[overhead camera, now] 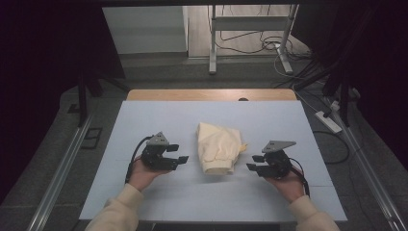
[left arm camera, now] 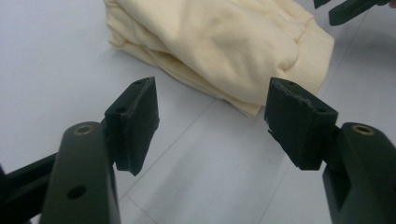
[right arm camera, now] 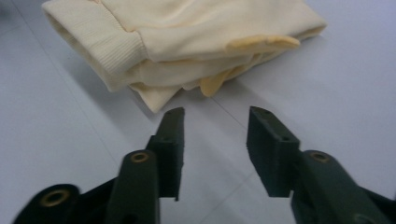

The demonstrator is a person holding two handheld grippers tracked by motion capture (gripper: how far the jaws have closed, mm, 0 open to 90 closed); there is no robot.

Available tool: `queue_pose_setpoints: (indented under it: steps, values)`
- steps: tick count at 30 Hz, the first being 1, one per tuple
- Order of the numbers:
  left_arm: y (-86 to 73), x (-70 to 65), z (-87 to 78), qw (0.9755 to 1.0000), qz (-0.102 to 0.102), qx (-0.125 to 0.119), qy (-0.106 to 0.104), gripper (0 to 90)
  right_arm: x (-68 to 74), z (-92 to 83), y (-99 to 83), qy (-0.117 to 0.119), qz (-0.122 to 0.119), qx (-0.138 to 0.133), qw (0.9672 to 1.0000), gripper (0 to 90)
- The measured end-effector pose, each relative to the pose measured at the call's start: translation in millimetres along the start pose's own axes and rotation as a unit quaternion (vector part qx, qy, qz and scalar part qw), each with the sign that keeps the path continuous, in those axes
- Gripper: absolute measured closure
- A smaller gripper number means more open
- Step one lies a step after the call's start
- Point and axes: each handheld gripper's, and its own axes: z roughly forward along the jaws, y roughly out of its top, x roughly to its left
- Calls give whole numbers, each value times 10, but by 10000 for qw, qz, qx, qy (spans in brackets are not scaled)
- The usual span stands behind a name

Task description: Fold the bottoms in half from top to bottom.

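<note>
A folded pale-yellow garment [overhead camera: 219, 147] lies in the middle of the white table [overhead camera: 144, 120]. In the left gripper view the garment [left arm camera: 224, 42] shows its ribbed cuff at the right, just beyond the jaws. My left gripper [overhead camera: 179, 154] hovers left of it, open, nothing between the pads [left arm camera: 212, 123]. My right gripper [overhead camera: 255, 162] sits right of the garment, open and empty [right arm camera: 215, 149]. In the right gripper view the garment [right arm camera: 187, 37] lies a short way ahead with yellow tabs sticking out. The right gripper's jaw tips [left arm camera: 348, 9] appear at the top right of the left gripper view.
The white table top ends in a wooden strip [overhead camera: 211, 94] at the far side. Beyond it stand a metal frame [overhead camera: 250, 29] and floor cables [overhead camera: 269, 45]. A power strip [overhead camera: 328, 121] lies on the floor at the right. A rail [overhead camera: 62, 168] runs along the left side.
</note>
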Motion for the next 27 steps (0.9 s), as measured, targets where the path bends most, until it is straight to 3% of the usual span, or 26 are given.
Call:
queue_pose_setpoints:
  steps: [4, 14, 18, 27]
  values:
    - [-55, -17, -44, 10000, -29, -26, 16, 341, 13, -48, -87, -6, 46, -16, 10000, 466]
    - [-302, -63, -217, 9999, -145, 14, 92, 339, -25, -131, -209, -10, 56, -2, 10000, 395]
    - [-417, -108, -310, 9997, -151, -2, 169, 339, -22, -189, -257, -78, -50, -101, 9999, 394]
    - [-559, -178, -407, 9996, -221, -36, 171, 335, -28, -303, -342, -40, 49, -227, 9997, 378]
